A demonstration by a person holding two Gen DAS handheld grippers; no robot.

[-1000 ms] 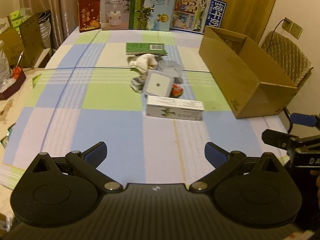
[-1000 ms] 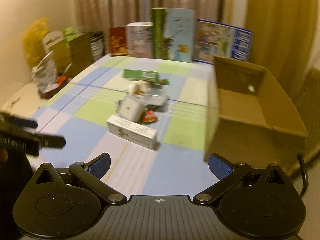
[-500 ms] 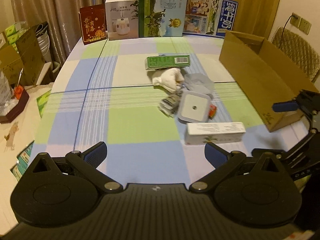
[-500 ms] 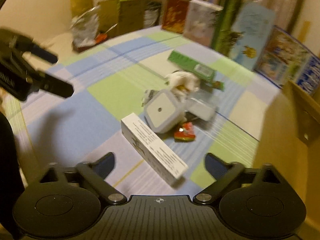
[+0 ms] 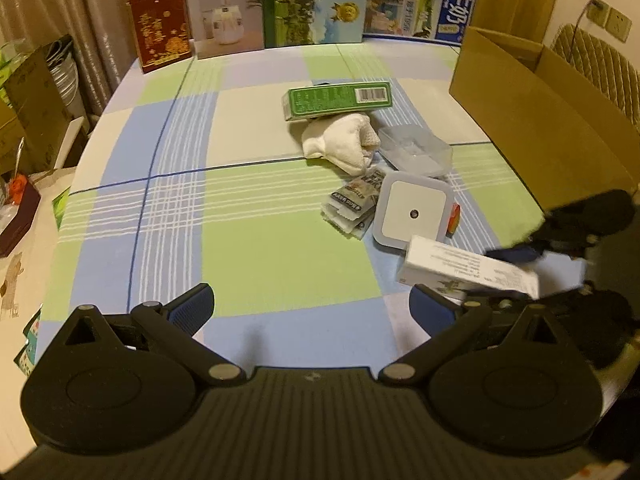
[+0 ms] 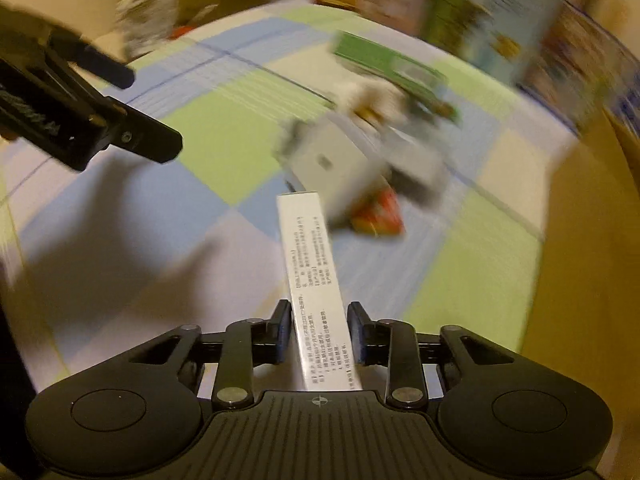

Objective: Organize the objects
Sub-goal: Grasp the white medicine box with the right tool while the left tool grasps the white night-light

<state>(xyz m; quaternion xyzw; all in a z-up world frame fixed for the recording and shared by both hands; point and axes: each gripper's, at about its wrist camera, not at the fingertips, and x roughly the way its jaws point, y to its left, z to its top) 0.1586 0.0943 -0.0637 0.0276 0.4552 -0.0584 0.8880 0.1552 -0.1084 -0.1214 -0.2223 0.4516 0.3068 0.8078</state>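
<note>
White carton (image 6: 316, 288) clamped in right gripper's (image 6: 320, 330) jaws.

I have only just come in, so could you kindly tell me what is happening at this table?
A person is tidying a checked table with handheld tongs. The right tongs are shut on a long white box, held beside the remaining pile: a green box, a white cloth and a square white gadget. The left tongs hang open and empty. An open cardboard box stands at the right edge.
</note>
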